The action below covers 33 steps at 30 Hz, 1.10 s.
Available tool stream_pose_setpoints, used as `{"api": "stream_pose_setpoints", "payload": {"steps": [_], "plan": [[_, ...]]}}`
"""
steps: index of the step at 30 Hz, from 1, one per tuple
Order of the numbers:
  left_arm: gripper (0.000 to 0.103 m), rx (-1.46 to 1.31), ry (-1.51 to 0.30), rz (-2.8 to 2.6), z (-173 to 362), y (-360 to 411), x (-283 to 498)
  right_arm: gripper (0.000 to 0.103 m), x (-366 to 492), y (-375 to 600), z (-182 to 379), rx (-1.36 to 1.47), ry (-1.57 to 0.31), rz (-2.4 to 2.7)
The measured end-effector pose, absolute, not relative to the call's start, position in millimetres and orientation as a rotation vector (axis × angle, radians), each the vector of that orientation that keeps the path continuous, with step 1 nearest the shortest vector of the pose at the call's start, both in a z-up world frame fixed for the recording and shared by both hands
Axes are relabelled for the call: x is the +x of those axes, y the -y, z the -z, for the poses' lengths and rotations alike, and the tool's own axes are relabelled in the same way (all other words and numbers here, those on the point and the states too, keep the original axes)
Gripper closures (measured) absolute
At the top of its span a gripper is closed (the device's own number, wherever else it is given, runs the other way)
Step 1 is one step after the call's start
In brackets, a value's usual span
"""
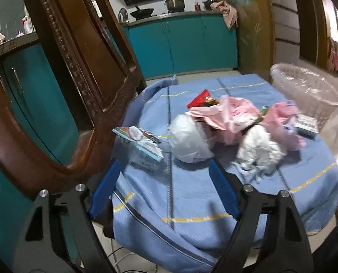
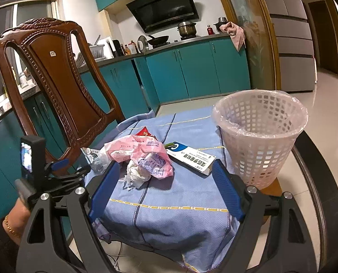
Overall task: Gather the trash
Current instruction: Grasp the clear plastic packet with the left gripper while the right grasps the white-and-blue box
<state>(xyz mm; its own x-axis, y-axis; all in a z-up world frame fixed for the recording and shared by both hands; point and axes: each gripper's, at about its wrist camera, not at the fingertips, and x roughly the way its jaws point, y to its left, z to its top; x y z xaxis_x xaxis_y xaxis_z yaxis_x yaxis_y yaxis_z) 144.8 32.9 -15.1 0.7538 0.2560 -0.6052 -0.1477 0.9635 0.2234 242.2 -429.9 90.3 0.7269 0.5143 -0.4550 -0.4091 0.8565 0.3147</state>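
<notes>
Trash lies on a blue cloth (image 1: 191, 195) (image 2: 169, 195). In the left wrist view: a white face mask (image 1: 188, 142), a crumpled white tissue (image 1: 258, 151), pink plastic bags (image 1: 228, 116), a red wrapper (image 1: 199, 101), a clear packet with blue card (image 1: 141, 147) and a white box (image 1: 306, 125). In the right wrist view: pink bags (image 2: 141, 152), tissue (image 2: 138, 175), a white and blue box (image 2: 191, 159), a red wrapper (image 2: 143, 133). My left gripper (image 1: 164, 188) is open, just short of the mask. My right gripper (image 2: 166, 191) is open, before the tissue. The left gripper's body (image 2: 55, 175) shows at left.
A white lattice bin with a clear liner (image 2: 259, 138) (image 1: 305, 88) stands at the cloth's right end. A carved wooden chair back (image 2: 55, 79) (image 1: 66, 79) rises at the left. Teal kitchen cabinets (image 2: 191, 68) stand behind. Tiled floor (image 2: 328, 104) lies to the right.
</notes>
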Motion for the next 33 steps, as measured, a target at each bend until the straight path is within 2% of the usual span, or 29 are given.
{"api": "stream_pose_setpoints", "payload": {"steps": [5,10,13,14,19,25,29,33], "plan": [[0.023,0.324,-0.721,-0.284,27.0,-30.2,175.2,0.022,243.3,425.0,-89.4,0.183,-0.564,-0.522],[0.046,0.361,-0.812,-0.308,42.9,-42.9,205.2,0.022,245.1,429.4,-89.0,0.189,-0.569,-0.515],[0.074,0.318,-0.823,-0.277,40.9,-49.4,212.0,0.022,245.9,431.3,-89.1,0.194,-0.569,-0.513],[0.096,0.309,-0.823,-0.262,40.3,-48.9,211.6,0.022,245.8,431.4,-88.8,0.194,-0.570,-0.513],[0.098,0.206,-0.726,-0.179,12.2,-47.3,177.9,0.022,246.0,432.2,-89.0,0.194,-0.569,-0.512],[0.098,-0.058,-0.477,-0.006,-31.0,-59.3,106.7,0.022,255.8,430.7,-90.2,0.162,-0.590,-0.544],[0.098,-0.180,-0.450,0.098,-32.6,-55.0,87.8,0.022,302.4,411.9,-82.5,0.030,-0.713,-0.657],[0.098,-0.160,-0.418,0.140,-33.2,-41.8,85.0,0.022,349.0,373.8,-54.6,-0.321,-0.786,-0.664]]}}
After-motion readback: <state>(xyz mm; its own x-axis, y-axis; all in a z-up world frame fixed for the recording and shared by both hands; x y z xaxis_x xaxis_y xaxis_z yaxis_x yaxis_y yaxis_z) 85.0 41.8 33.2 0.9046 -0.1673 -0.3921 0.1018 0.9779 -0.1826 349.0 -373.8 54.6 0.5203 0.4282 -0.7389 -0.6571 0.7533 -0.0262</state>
